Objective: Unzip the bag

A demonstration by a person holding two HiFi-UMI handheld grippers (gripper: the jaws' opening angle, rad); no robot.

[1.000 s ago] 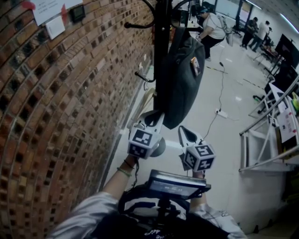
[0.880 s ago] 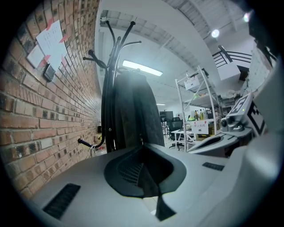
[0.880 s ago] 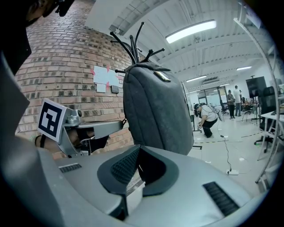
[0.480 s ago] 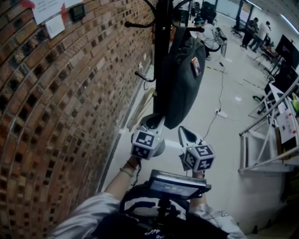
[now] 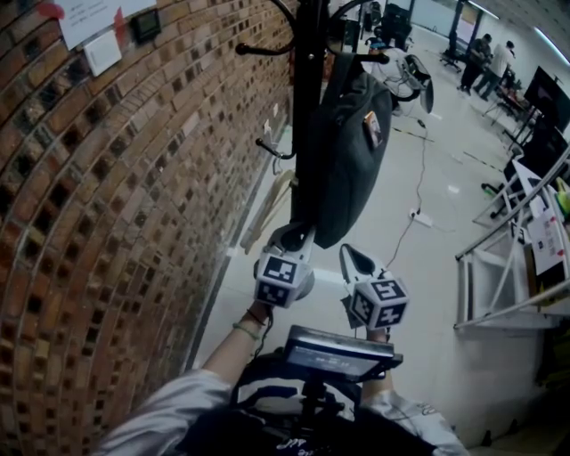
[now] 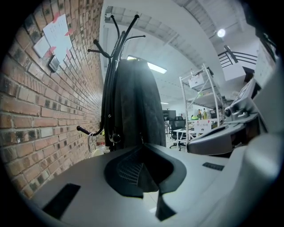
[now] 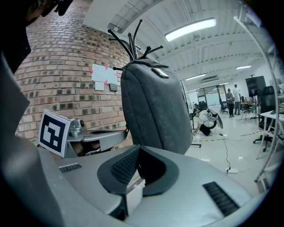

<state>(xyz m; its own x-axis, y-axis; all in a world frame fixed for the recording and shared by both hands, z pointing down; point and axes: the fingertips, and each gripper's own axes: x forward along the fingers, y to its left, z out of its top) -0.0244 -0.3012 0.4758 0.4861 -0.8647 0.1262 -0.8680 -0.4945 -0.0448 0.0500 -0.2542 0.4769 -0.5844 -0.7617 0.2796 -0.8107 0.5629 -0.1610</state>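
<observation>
Brick wall (image 5: 107, 205) with pinned papers (image 5: 89, 22), black coat stand (image 5: 307, 89) beside it; white cable (image 5: 420, 169) on floor (image 5: 445, 374)

Grey sleeve (image 5: 165, 417), wristband (image 5: 243, 329), white left gripper (image 5: 294, 234)

Legible text: none. Paper notices (image 5: 89, 22) on brick wall (image 5: 107, 223); patch (image 5: 372, 127) on bag (image 5: 343, 178): print too small to read.

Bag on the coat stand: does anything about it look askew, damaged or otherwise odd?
Nothing stands out. The bag hangs from the coat stand by the brick wall, with no visible tear or spill.
</observation>
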